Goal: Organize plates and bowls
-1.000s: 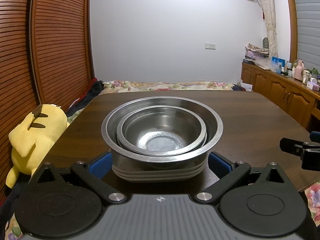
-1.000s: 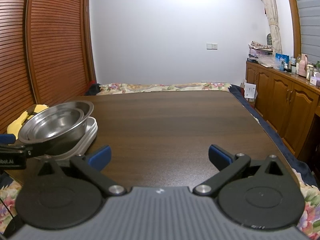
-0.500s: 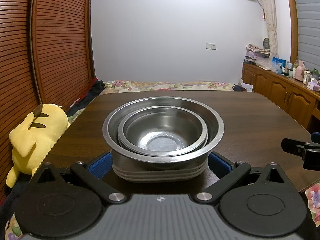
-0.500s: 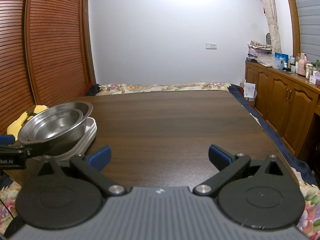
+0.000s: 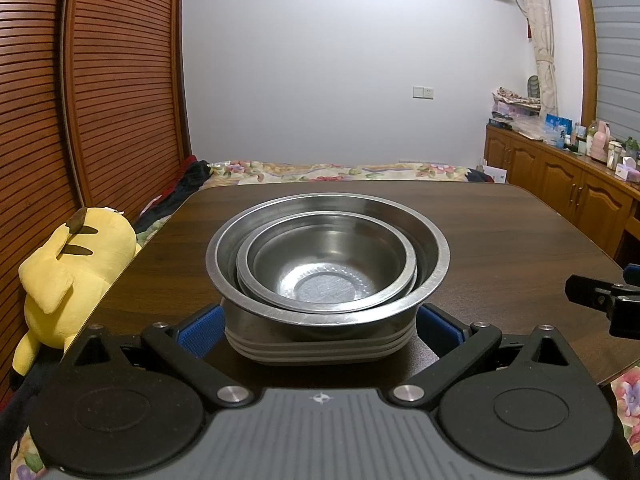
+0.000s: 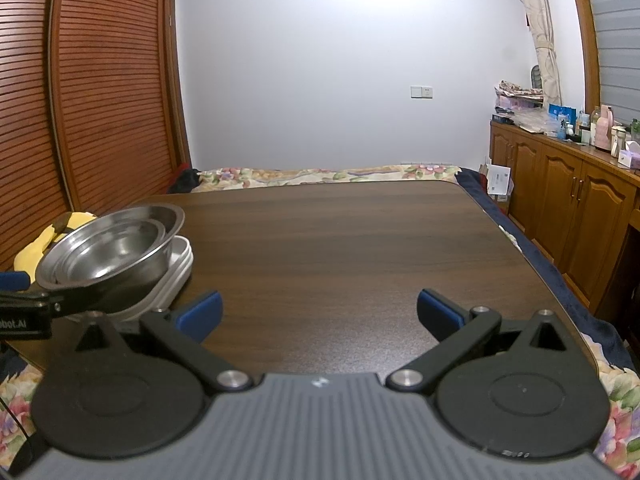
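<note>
A small steel bowl (image 5: 326, 268) sits nested in a large steel bowl (image 5: 430, 256), and both rest on a stack of white plates (image 5: 320, 350) near the table's front left. My left gripper (image 5: 318, 326) is open, its blue pads (image 5: 200, 328) flanking the plate stack without clearly touching it. In the right wrist view the same bowls (image 6: 108, 248) and plates (image 6: 178, 268) lie at far left. My right gripper (image 6: 319, 312) is open over bare table with nothing between its fingers.
The dark wooden table (image 6: 340, 240) stretches ahead. A yellow plush toy (image 5: 68, 264) leans off its left edge by the slatted wooden doors. A wooden cabinet (image 6: 568, 208) with bottles on top runs along the right, and bedding with a floral pattern (image 5: 332, 172) lies beyond the far edge.
Both views have drifted only very slightly. The stack has not moved and both grippers remain open.
</note>
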Available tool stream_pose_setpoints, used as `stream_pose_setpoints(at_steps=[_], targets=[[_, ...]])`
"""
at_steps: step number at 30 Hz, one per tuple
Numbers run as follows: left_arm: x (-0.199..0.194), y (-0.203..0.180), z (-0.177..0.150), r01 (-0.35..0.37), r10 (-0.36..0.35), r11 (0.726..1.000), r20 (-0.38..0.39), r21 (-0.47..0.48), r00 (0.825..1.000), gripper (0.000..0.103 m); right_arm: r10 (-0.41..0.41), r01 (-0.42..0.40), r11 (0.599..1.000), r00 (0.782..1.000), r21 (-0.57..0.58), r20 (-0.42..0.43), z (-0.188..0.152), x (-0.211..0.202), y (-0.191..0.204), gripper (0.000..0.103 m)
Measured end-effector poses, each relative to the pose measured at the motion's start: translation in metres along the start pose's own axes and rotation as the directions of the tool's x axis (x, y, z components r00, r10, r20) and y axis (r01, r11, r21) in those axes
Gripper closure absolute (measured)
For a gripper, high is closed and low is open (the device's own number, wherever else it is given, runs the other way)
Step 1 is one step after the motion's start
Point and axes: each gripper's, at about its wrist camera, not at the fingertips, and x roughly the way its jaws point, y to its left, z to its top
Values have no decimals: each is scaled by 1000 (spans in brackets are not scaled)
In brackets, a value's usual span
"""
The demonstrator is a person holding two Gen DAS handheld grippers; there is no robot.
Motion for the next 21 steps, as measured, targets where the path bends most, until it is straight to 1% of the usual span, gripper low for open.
stream_pose_setpoints(at_steps=[21], targets=[[1, 3, -1, 0, 0, 1000, -1, 0, 1000, 0, 1, -1, 1000, 1000, 4, 0, 1, 0, 0, 0]])
